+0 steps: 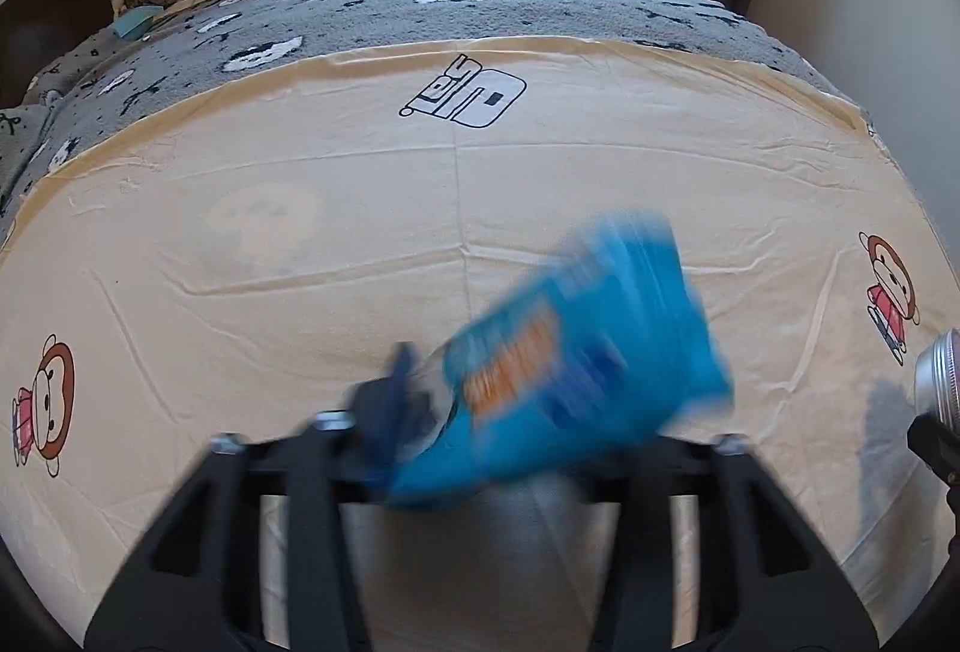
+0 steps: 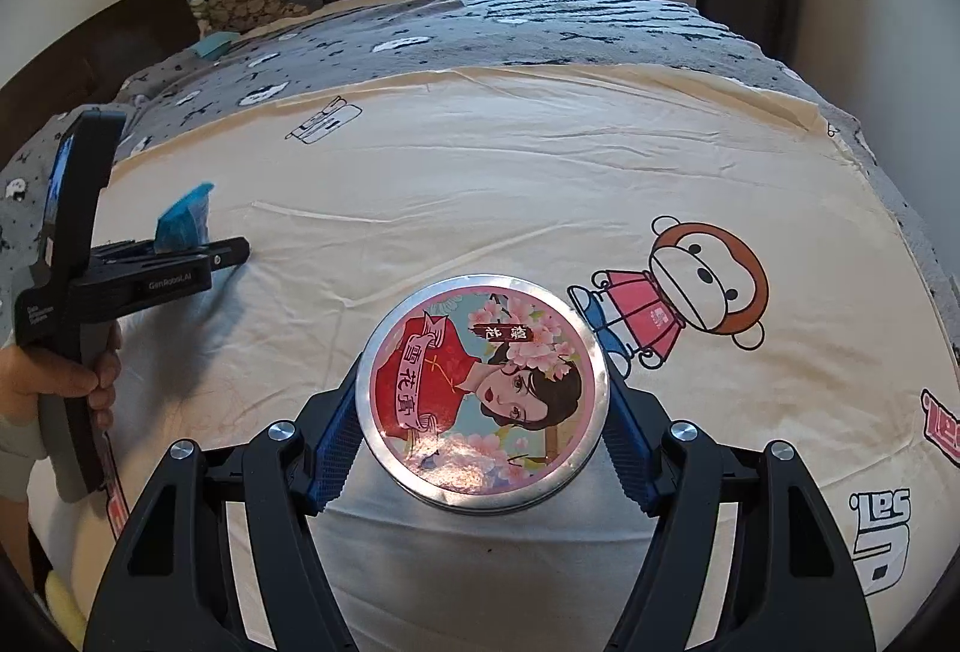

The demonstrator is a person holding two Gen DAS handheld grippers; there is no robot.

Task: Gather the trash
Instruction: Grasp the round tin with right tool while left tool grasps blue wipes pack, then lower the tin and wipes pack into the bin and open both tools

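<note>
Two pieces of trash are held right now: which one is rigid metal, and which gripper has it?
The round tin with the painted lady on its lid, clamped in the right gripper. The left gripper holds a soft blue wrapper.

Your right gripper (image 2: 480, 394) sits low over the near edge of the bed, blue pads (image 2: 333, 442) pressed on both sides of the round tin (image 2: 480, 394). Your left gripper (image 2: 180, 250) is level, toward the bed's left edge, jaws pinching a blue wrapper (image 1: 576, 370). Left hand (image 2: 54, 382) wraps the handle.
</note>
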